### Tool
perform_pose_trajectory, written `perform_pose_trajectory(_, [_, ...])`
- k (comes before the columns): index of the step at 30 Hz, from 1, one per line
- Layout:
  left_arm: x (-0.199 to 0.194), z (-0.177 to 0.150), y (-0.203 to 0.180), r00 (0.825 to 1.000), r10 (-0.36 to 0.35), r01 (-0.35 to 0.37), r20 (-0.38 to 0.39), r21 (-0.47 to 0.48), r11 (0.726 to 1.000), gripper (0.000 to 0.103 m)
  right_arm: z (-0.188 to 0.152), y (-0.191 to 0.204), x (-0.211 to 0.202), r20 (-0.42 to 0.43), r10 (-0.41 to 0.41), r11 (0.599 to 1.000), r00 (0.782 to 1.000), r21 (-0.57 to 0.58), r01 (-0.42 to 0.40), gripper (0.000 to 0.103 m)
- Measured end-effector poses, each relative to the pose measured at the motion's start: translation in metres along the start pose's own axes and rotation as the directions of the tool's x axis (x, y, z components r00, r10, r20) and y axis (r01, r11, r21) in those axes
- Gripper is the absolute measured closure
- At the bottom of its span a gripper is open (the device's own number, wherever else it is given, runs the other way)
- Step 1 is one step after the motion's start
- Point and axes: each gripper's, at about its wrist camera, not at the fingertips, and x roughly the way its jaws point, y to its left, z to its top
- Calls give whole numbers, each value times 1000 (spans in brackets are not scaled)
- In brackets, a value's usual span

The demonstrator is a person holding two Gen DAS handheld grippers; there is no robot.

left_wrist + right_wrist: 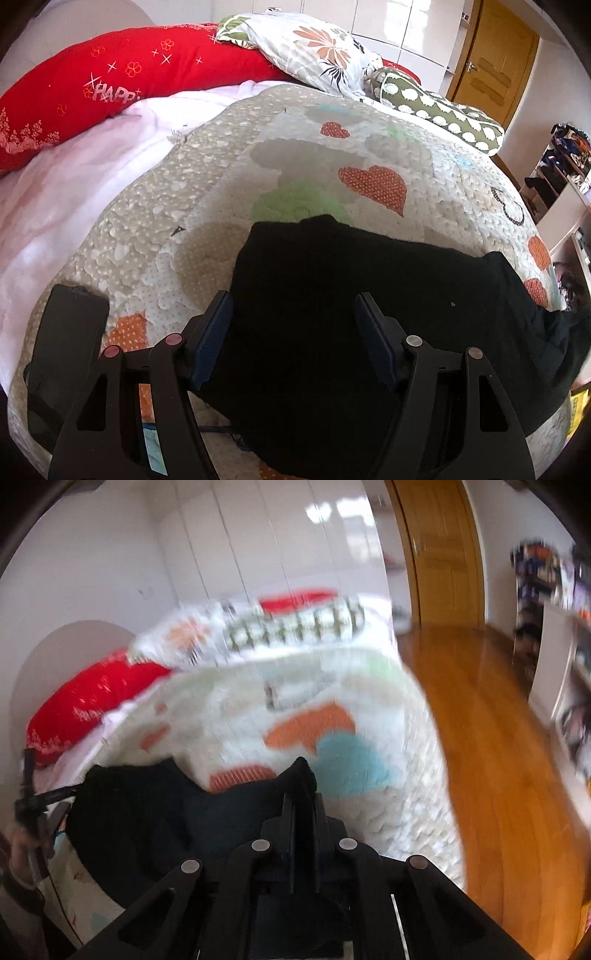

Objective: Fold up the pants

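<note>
The black pants (362, 295) lie in a folded heap on the quilted heart-print bedspread (229, 155). My left gripper (293, 302) is open, its two fingers spread just above the near left part of the pants, holding nothing. In the blurred right wrist view my right gripper (303, 801) is shut on a raised edge of the black pants (147, 812), lifting that corner above the bedspread (369, 812). The left gripper (33, 805) shows at the far left of that view.
A red pillow (110, 85), a floral pillow (317, 48) and a green spotted pillow (443, 114) lie at the head of the bed. A dark flat object (66, 350) lies on the bedspread's left. Wooden floor (498, 757) runs along the bed's right.
</note>
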Motion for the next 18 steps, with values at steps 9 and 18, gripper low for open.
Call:
perform_pose_trajectory(9, [-15, 8, 30, 999, -10, 12, 38, -63, 998, 34, -43, -54, -6, -92, 43, 976, 995, 219, -22, 54])
perform_pose_trajectory(18, [10, -3, 63, 988, -127, 105, -85, -218, 970, 34, -60, -22, 27, -122, 131, 976, 984, 189, -106, 66])
